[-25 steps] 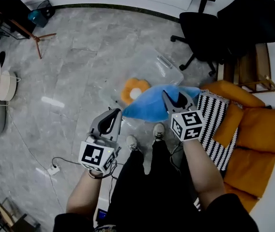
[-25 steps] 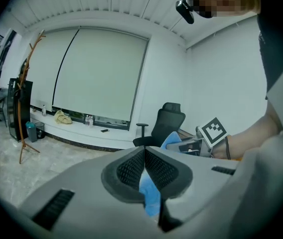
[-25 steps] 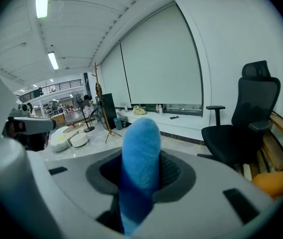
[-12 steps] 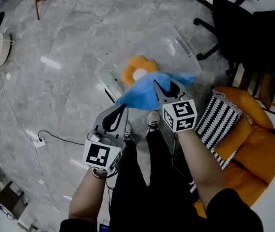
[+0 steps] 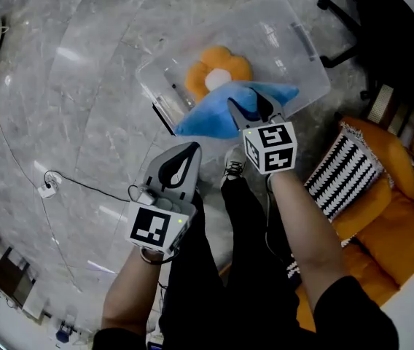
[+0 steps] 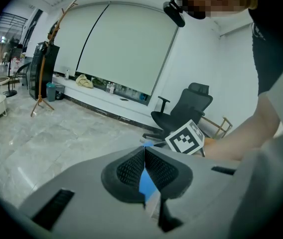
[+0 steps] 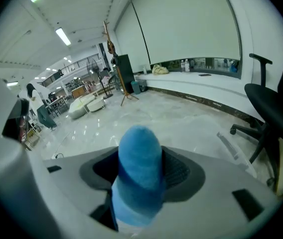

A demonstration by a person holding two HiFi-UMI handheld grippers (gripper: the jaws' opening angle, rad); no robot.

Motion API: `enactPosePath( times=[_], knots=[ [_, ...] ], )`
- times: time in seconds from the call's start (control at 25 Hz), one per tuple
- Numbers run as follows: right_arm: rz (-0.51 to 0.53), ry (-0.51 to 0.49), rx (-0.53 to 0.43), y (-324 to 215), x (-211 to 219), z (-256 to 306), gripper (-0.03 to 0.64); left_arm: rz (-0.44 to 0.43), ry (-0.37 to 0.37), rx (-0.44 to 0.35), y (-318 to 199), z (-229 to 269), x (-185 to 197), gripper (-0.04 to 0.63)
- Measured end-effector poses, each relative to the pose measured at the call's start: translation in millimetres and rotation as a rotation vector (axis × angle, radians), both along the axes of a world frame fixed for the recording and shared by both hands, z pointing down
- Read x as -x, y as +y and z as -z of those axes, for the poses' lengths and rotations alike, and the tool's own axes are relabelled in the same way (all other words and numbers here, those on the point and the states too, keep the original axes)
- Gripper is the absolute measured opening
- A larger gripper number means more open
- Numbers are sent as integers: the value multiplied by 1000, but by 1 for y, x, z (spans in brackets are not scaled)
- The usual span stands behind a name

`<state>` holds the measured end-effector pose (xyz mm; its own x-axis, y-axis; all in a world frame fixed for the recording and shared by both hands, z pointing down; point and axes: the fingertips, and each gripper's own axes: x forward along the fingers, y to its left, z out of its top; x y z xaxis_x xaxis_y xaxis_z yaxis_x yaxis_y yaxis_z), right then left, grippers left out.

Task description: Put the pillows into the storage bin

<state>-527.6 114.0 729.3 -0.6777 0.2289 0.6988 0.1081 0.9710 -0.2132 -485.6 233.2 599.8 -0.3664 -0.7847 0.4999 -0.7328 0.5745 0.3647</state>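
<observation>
Head view shows the right gripper (image 5: 251, 109) over the near edge of the clear storage bin (image 5: 305, 42). Its jaws are opening, with a corner of the blue pillow (image 5: 214, 119) between the pads. The pillow drapes into the bin, partly over an orange flower pillow (image 5: 218, 75) lying inside. The left gripper (image 5: 190, 150) hangs nearer the person, jaws pressed together on nothing. A striped pillow (image 5: 345, 173) rests on the orange sofa (image 5: 396, 232).
</observation>
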Motion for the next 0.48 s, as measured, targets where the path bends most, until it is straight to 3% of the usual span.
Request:
enactPosePath(
  times=[0.2, 0.48],
  knots=[
    [-8, -54, -37, 13, -1, 12, 302, -1, -1, 8, 13, 4, 3, 8],
    [-54, -109, -6, 14, -4, 65, 309, -44, -35, -9, 12, 43, 6, 8]
  ],
)
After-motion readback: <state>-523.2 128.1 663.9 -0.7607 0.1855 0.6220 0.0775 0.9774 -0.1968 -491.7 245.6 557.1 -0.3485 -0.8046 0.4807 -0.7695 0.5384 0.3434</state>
